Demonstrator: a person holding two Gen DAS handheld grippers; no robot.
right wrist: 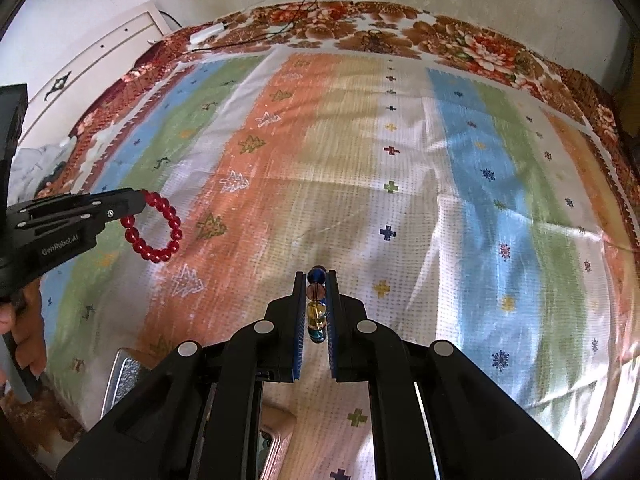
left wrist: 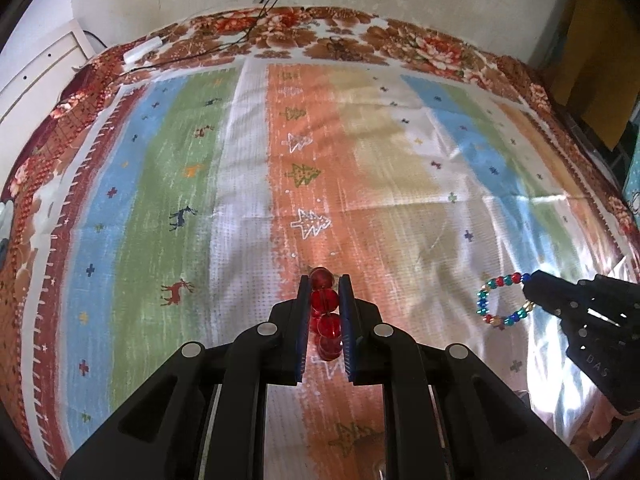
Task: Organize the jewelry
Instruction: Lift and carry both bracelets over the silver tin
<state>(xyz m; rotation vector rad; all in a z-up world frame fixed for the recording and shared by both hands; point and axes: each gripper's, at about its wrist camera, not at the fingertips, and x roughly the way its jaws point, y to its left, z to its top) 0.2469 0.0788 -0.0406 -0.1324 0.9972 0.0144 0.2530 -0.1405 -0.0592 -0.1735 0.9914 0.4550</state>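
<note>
The striped cloth (left wrist: 248,184) with reindeer and tree motifs fills most of both frames, laid over a floral cover (left wrist: 424,46) that shows along the top edge; whether a bed or a bench lies beneath cannot be told.

Two hand-held grippers are in play. The left hand-held gripper (left wrist: 325,280), at lower centre of its own view and at the left edge of the other, is clenched on the red bead bracelet (right wrist: 154,227), which hangs as an open loop from its tips. The right hand-held gripper (right wrist: 316,276), lower centre of its view and at the right edge of the left view, is clenched on the multicoloured bead bracelet (left wrist: 502,300), also dangling as a ring above the cloth.

Count: two bracelets, one per gripper; about a dozen large red beads, and many smaller mixed ones.

Both bracelets look light, and limp as a whole, since strung beads swing and sag. The beads themselves seem hard, glossy and round, so likely slippery between flat pads and possibly chippable if glass. A hold squarely across one or two beads, as now, seems safest.

A silvery box corner (right wrist: 124,376) sits at lower left in the right view.
</note>
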